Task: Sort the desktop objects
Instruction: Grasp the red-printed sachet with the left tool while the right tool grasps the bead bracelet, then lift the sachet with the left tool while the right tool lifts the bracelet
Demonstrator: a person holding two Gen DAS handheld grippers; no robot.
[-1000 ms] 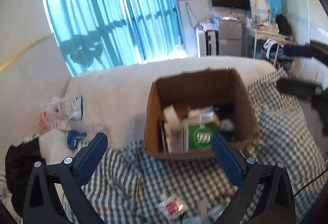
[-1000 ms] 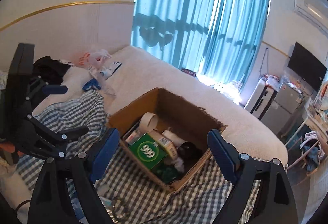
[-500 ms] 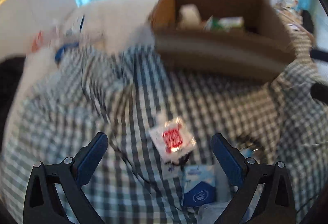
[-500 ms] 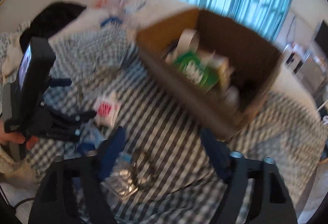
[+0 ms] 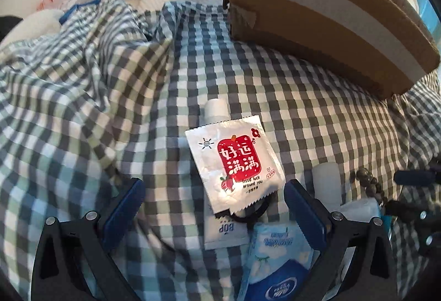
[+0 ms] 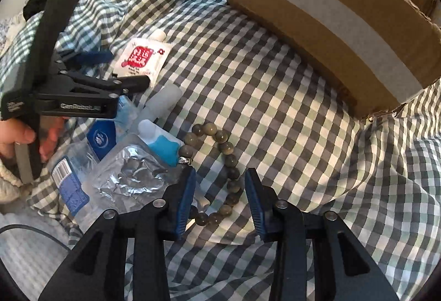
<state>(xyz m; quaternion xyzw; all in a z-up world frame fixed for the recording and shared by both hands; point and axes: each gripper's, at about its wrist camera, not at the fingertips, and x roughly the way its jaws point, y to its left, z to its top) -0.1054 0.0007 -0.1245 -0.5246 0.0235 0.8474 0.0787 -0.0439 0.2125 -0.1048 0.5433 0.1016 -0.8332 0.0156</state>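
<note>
checked cloth (image 5: 275,86) covers the bed, with the box (image 5: 317,6) standing at its far right and small things scattered on the near side. a second ago both cameras looked level across the room and down into the box; half a second ago they were tipping, blurred, toward the cloth. now both look steeply down at the clutter, so the reach for the next pieces seems under way.

left gripper (image 5: 213,200) hangs with its fingers wide apart, empty, straddling the near edge of the red-and-white sachet (image 5: 234,160); a white tube (image 5: 216,108) pokes out from under the sachet's far edge, and a blue packet (image 5: 278,254) lies nearer. right gripper (image 6: 219,200) is also spread and empty, fingers either side of the near arc of the bead bracelet (image 6: 220,171), which lies flat just right of a clear blister pack (image 6: 129,177).

both pieces are lined up for a pinch; the thin sachet may slide on the cloth, and the beads may roll.
</note>
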